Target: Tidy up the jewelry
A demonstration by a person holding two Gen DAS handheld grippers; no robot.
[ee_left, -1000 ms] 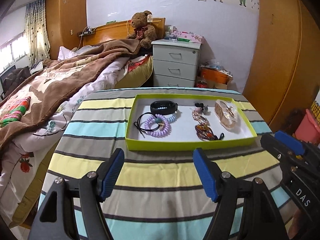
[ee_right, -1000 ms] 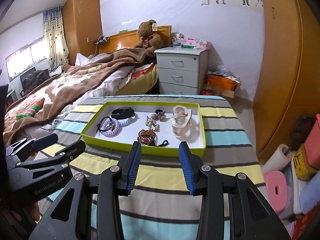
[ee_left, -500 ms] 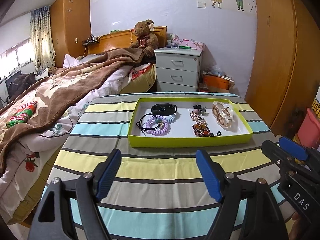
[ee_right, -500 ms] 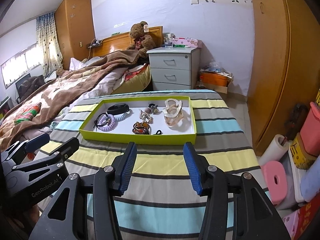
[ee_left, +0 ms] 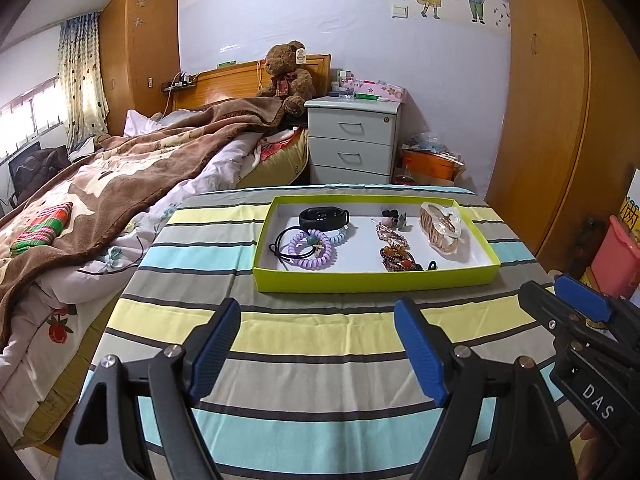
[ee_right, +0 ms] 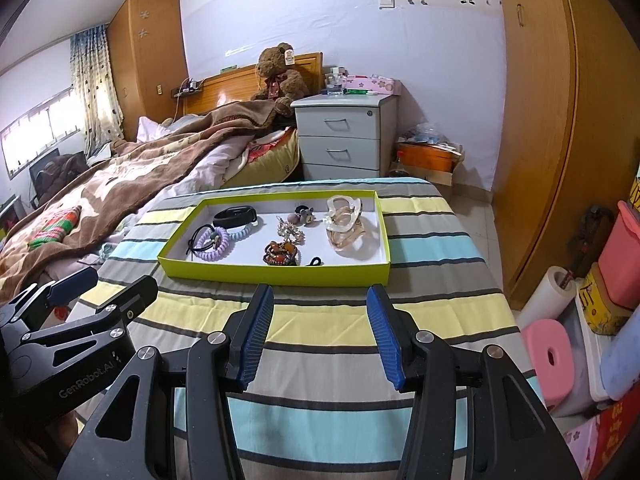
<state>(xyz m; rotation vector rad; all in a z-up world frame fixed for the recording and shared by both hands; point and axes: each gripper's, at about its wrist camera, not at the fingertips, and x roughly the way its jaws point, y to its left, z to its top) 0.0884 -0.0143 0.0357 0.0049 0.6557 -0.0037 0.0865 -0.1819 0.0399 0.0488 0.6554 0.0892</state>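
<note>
Two grippers hover low over the striped counter (ee_left: pixel 312 320), short of a shallow lime-green tray (ee_left: pixel 372 280) that lies flat on the cloth. Both the left gripper (ee_left: pixel 318 344) and the right gripper (ee_right: pixel 320 332) have their jaws apart with nothing between the blue pads; the left pair stands wider.

All the jewelry sits inside the tray. At its left end a black wristband (ee_left: pixel 323 217) lies toward the far wall, with a pale blue coil tie (ee_left: pixel 340 236) just beside it and a purple coil hair tie (ee_left: pixel 312 254) nearer, overlapped by a thin black elastic (ee_left: pixel 280 246). In the middle, a small cluster of bobbles (ee_left: pixel 394 218) rests by the far wall, a beaded string (ee_left: pixel 390 236) below it, and a dark red-brown beaded bracelet (ee_left: pixel 400 260) close to the near wall. Toward the right end lies a clear amber hair claw (ee_left: pixel 440 228), apart from the rest.

Beyond the counter are a bed (ee_left: pixel 100 200), a teddy bear (ee_left: pixel 288 76) and a grey drawer unit (ee_left: pixel 352 140)
</note>
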